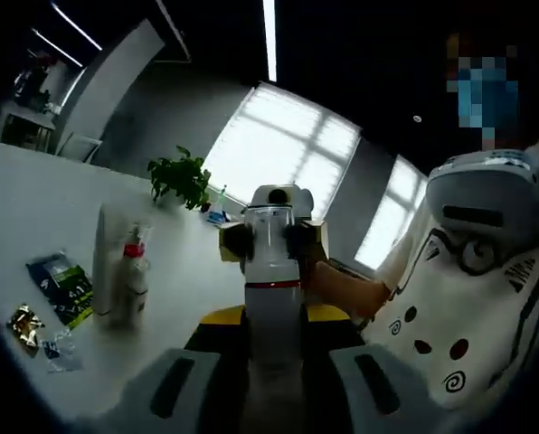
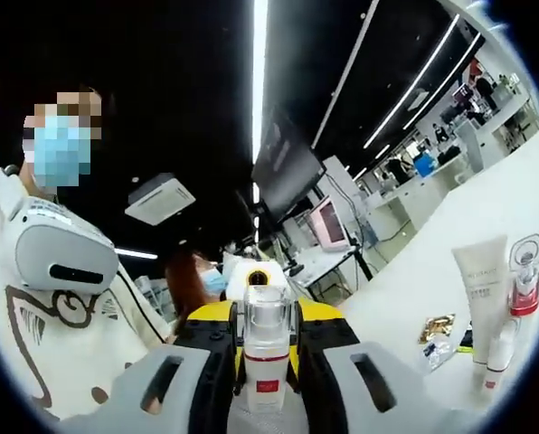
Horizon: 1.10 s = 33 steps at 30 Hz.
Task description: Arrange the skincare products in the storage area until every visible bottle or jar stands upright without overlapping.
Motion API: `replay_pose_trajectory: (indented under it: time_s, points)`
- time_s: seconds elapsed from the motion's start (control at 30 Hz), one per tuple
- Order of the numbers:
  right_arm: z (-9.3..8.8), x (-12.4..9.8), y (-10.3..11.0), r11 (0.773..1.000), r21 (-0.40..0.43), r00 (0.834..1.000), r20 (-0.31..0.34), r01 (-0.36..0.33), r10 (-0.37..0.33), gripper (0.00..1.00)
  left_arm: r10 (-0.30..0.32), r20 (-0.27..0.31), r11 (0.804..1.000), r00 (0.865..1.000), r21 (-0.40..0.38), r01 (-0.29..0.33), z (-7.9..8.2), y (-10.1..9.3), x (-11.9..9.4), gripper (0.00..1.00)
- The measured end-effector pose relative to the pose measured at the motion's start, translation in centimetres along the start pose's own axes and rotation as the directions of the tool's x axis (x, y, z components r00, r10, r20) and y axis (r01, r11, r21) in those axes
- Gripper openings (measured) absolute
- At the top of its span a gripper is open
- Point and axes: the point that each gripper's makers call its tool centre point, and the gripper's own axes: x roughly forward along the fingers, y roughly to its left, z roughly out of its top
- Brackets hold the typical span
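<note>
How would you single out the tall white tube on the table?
On the white table, two products stand side by side past the right gripper. The tall white plastic tube is the wider, opaque one, cap down; its neighbour, the slim bottle with a clear cap and red band, is narrower.

White patterned top point(image 1: 450, 334), grey headset point(image 2: 57, 249), grey-and-yellow hand-held grippers point(image 1: 274, 357).

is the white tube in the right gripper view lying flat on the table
No, the white tube stands upright on the table, beside a red-banded bottle.
</note>
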Motion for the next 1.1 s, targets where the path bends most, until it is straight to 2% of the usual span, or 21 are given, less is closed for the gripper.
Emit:
replay_pose_trajectory:
  time_s: [0.1, 0.23, 0.37, 0.4, 0.47, 0.5, 0.53, 0.57, 0.63, 0.67, 0.73, 0.77, 0.8, 0.83, 0.87, 0.9, 0.93, 0.97, 1.0, 1.03, 1.1]
  points:
    - [0.0, -0.1, -0.4, 1.0, 0.003, 1.0, 0.006, 0.01, -0.01, 0.2, 0.011, 0.0, 1.0, 1.0, 0.001, -0.011, -0.1, 0.2, 0.1, 0.16]
    - [-0.1, -0.1, -0.8, 0.999, -0.02, 0.999, 0.005, 0.045, -0.044, 0.19, 0.034, -0.004, 0.998, 0.999, 0.049, -0.034, -0.2, 0.5, 0.3, 0.17]
    - [-0.9, -0.1, -2.8, 0.986, -0.049, 0.986, -0.035, 0.16, -0.162, 0.18, 0.143, -0.042, 0.976, 0.989, 0.172, -0.134, -1.0, 2.1, 0.3, 0.19]
    - [-0.9, -0.2, -3.4, 0.979, -0.044, 0.98, -0.026, 0.197, -0.198, 0.18, 0.215, -0.06, 0.961, 0.975, 0.192, -0.2, -1.3, 3.0, 0.3, 0.21]
    - [-1.0, -0.4, -4.6, 0.962, -0.066, 0.964, -0.017, 0.264, -0.266, 0.18, 0.28, -0.082, 0.942, 0.957, 0.216, -0.257, -1.7, 3.7, 0.5, 0.27]
    - [-0.8, -0.5, -5.4, 0.945, -0.081, 0.948, 0.0, 0.317, -0.318, 0.19, 0.346, -0.067, 0.92, 0.936, 0.221, -0.324, -1.5, 4.5, 0.4, 0.3]
    - [-0.7, -0.6, -5.7, 0.935, -0.098, 0.939, 0.015, 0.342, -0.342, 0.19, 0.386, -0.069, 0.897, 0.92, 0.259, -0.358, -1.5, 5.0, 0.3, 0.31]
    - [-0.4, -0.5, -6.0, 0.925, -0.096, 0.93, 0.038, 0.368, -0.366, 0.19, 0.474, -0.062, 0.847, 0.879, 0.308, -0.434, -1.4, 6.1, 0.0, 0.3]
    - [-0.1, -0.6, -6.6, 0.902, -0.095, 0.907, 0.067, 0.42, -0.415, 0.19, 0.55, -0.044, 0.79, 0.834, 0.352, -0.503, -1.2, 6.9, 0.0, 0.27]
    - [0.0, -0.6, -6.8, 0.889, -0.111, 0.896, 0.071, 0.445, -0.439, 0.19, 0.56, -0.023, 0.782, 0.828, 0.345, -0.519, -0.9, 7.0, 0.0, 0.27]
    - [0.0, -0.8, -7.5, 0.853, -0.164, 0.868, 0.062, 0.495, -0.492, 0.19, 0.613, 0.018, 0.731, 0.79, 0.367, -0.575, 0.0, 7.7, -0.3, 0.28]
    - [0.3, -1.0, -8.0, 0.833, -0.181, 0.852, 0.078, 0.523, -0.518, 0.19, 0.65, 0.024, 0.679, 0.76, 0.432, -0.594, 0.3, 8.1, -0.7, 0.27]
    - [0.2, -0.9, -7.9, 0.831, -0.185, 0.851, 0.079, 0.524, -0.519, 0.19, 0.674, 0.014, 0.647, 0.739, 0.471, -0.599, 0.2, 8.3, -0.8, 0.26]
    - [0.4, -1.0, -8.1, 0.814, -0.186, 0.835, 0.098, 0.55, -0.541, 0.19, 0.691, 0.005, 0.621, 0.722, 0.507, -0.598, 0.2, 8.4, -0.7, 0.26]
    - [0.4, -0.9, -8.1, 0.808, -0.192, 0.83, 0.103, 0.557, -0.548, 0.19, 0.691, 0.004, 0.616, 0.722, 0.519, -0.593, 0.2, 8.4, -0.6, 0.26]
    - [0.4, -0.9, -8.2, 0.802, -0.188, 0.824, 0.112, 0.566, -0.555, 0.19, 0.701, -0.006, 0.606, 0.713, 0.532, -0.591, 0.1, 8.4, -0.4, 0.24]
    - [0.5, -1.0, -8.4, 0.791, -0.186, 0.813, 0.13, 0.583, -0.568, 0.19, 0.709, -0.004, 0.595, 0.705, 0.54, -0.595, 0.1, 8.5, -0.3, 0.23]
    - [0.6, -1.2, -8.6, 0.778, -0.188, 0.8, 0.143, 0.6, -0.583, 0.19, 0.708, 0.002, 0.591, 0.706, 0.544, -0.595, 0.3, 8.5, -0.1, 0.23]
    - [0.6, -1.2, -8.6, 0.771, -0.198, 0.796, 0.146, 0.606, -0.588, 0.19, 0.714, 0.006, 0.584, 0.7, 0.545, -0.601, 0.4, 8.6, -0.1, 0.24]
    - [0.6, -1.4, -8.8, 0.751, -0.209, 0.78, 0.156, 0.626, -0.606, 0.19, 0.721, 0.009, 0.576, 0.693, 0.547, -0.607, 0.5, 8.7, -0.2, 0.23]
    - [0.6, -1.5, -8.9, 0.737, -0.219, 0.768, 0.169, 0.64, -0.617, 0.19, 0.728, 0.017, 0.567, 0.686, 0.546, -0.616, 0.7, 8.8, -0.3, 0.22]
